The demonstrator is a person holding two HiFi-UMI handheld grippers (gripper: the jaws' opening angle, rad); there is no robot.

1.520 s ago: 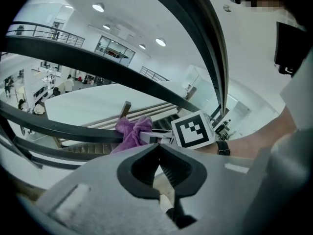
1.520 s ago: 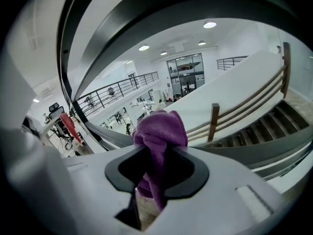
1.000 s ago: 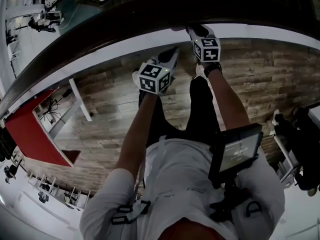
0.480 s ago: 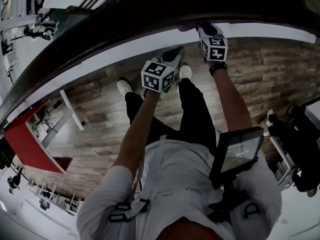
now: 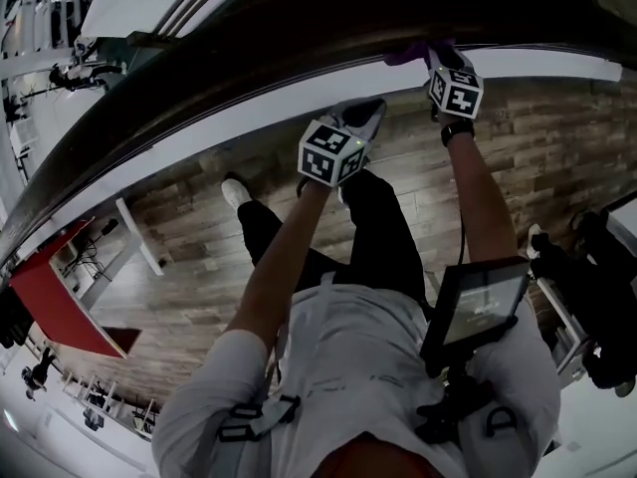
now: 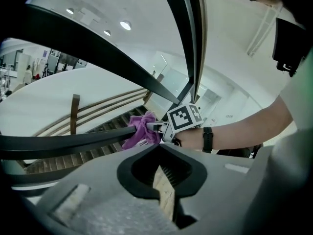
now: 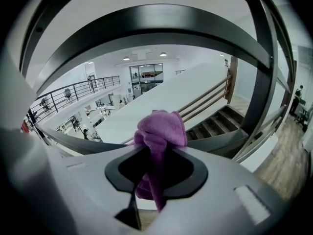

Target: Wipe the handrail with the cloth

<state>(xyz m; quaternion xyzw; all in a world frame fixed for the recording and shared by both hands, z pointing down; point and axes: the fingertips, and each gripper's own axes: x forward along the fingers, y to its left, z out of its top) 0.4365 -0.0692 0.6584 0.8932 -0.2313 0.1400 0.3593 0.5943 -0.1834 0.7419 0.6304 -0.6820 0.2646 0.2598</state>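
The dark curved handrail [image 5: 249, 63] runs across the top of the head view. My right gripper [image 5: 438, 60] is shut on a purple cloth [image 5: 406, 56] and holds it against the rail. In the right gripper view the cloth [image 7: 161, 131] bunches out of the jaws of the gripper [image 7: 155, 163] onto the rail [image 7: 215, 142]. My left gripper [image 5: 366, 114] hangs just below and left of the rail, its jaws slightly apart and empty. The left gripper view shows its own gripper [image 6: 161, 176] low in frame, and beyond it the rail [image 6: 63, 140], the cloth [image 6: 142, 129] and the right gripper [image 6: 164, 129].
A white ledge [image 5: 229, 132] runs under the rail, above the wood floor [image 5: 557, 157] where the person stands. Stairs [image 7: 220, 124] descend beyond the railing. A tablet [image 5: 478, 307] hangs at the person's chest. A red panel [image 5: 55, 302] lies at lower left.
The right gripper has slid the cloth rightward along the handrail. The left gripper and the person's feet have shifted right with it.
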